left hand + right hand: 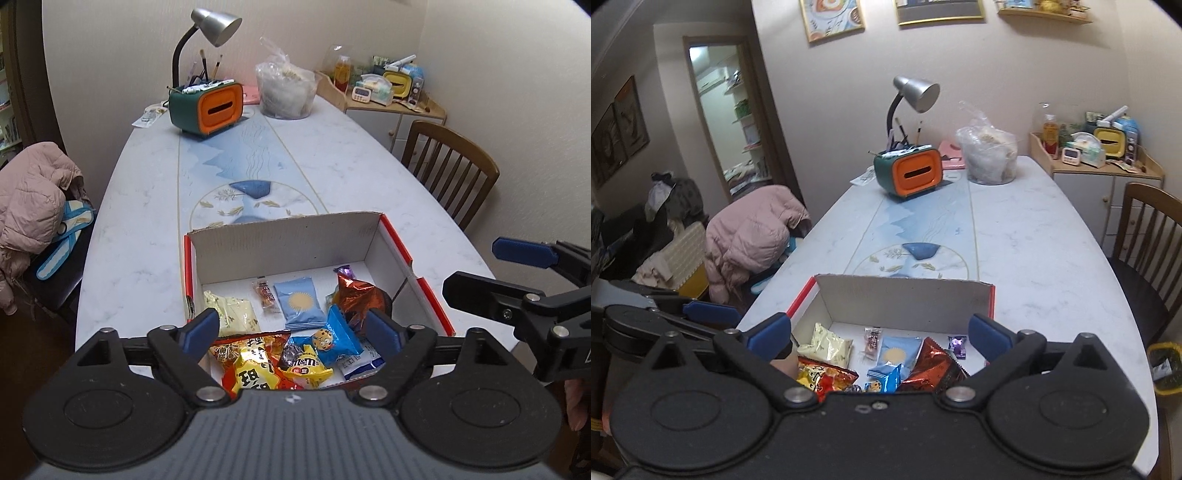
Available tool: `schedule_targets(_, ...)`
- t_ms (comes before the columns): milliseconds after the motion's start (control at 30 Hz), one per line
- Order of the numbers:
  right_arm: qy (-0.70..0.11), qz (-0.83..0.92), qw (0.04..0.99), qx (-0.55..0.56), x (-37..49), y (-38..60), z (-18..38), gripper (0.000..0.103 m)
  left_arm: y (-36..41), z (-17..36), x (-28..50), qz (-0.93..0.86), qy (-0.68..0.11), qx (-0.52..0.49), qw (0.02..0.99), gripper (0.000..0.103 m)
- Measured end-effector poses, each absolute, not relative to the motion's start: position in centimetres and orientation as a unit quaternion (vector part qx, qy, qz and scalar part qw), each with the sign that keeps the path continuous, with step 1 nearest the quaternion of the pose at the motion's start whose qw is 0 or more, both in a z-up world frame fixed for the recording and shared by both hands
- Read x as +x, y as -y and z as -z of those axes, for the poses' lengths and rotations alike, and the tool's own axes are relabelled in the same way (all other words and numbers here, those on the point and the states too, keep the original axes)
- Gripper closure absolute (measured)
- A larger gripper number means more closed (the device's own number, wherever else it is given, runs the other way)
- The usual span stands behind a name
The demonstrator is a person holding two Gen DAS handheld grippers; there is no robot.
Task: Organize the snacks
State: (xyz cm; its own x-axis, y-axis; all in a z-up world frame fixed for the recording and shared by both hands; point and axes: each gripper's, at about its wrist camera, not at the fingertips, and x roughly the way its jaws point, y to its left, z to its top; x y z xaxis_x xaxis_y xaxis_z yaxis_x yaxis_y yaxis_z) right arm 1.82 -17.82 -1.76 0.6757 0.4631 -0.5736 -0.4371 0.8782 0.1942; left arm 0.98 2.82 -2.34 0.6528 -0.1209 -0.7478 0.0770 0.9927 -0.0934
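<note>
We are in a lived-in home, in what looks like a dining room. A long marble-patterned table (1015,236) with a blue landscape inlay fills the middle, with a wooden slat-back chair (448,171) beside it. A pink padded jacket (753,232) is draped over another seat. Framed pictures (833,16) hang on the pale wall. A silver desk lamp (212,27) stands by an orange-fronted organiser (208,107). A corner cabinet (1108,181) holds bottles and a small timer. An open doorway (724,122) shows shelves beyond.

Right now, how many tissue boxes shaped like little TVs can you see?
2: an orange-fronted tissue box on the table's far end by the lamp, and a yellow tissue box on the corner cabinet.
</note>
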Motion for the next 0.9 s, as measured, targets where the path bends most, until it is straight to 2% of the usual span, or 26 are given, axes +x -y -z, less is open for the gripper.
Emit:
schedule_targets(167,-0.320,-0.228,0.919,0.025,0.9,17.8,2.1,0.000,-3.4,2.3,0.5,0.053,-0.408,-0.043,0.910,0.007)
schedule_targets(900,-0.330,-0.197,0.922,0.032,-1.5,17.3,2.5,0.000,-2.7,2.2,-1.9,0.027,-0.388,-0.044,0.920,0.007)
